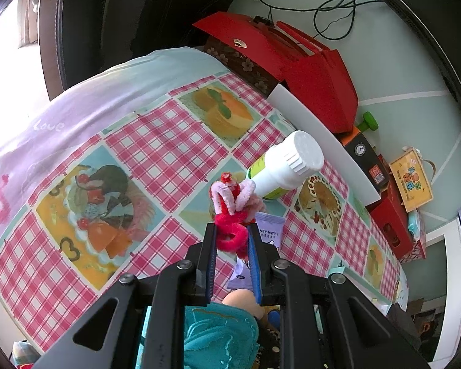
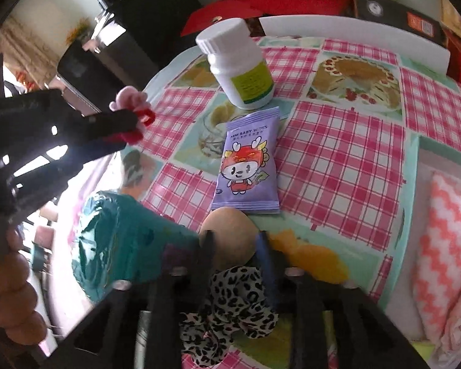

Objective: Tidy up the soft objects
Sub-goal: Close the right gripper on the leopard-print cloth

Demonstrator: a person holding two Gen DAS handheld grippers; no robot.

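While the left tongs (image 1: pixel 232 240) stay out of it, clenched on a red-and-pink pipe-cleaner figure (image 1: pixel 235 203) held up off the table, the leopard-print fabric piece (image 2: pixel 230 301) lies directly under the right tongs (image 2: pixel 235 243), bunched and crumpled against the near edge of the table (image 2: pixel 338 141). It looks thin and floppy, black spots on cream, with no clear long axis. The right tongs are the nearer pair by far, and they stand parted with nothing pressed between the pads; the cloth sits behind their tips, toward the camera, so the next move probably calls for drawing back and down. Just ahead of the tips rests a tan ball (image 2: pixel 229 236), perhaps touching the left finger, though blur hides the contact. Beyond it lie a purple wipes packet (image 2: pixel 247 166) and a white bottle (image 2: pixel 238 64); a teal cloth (image 2: pixel 120 240) spreads alongside.
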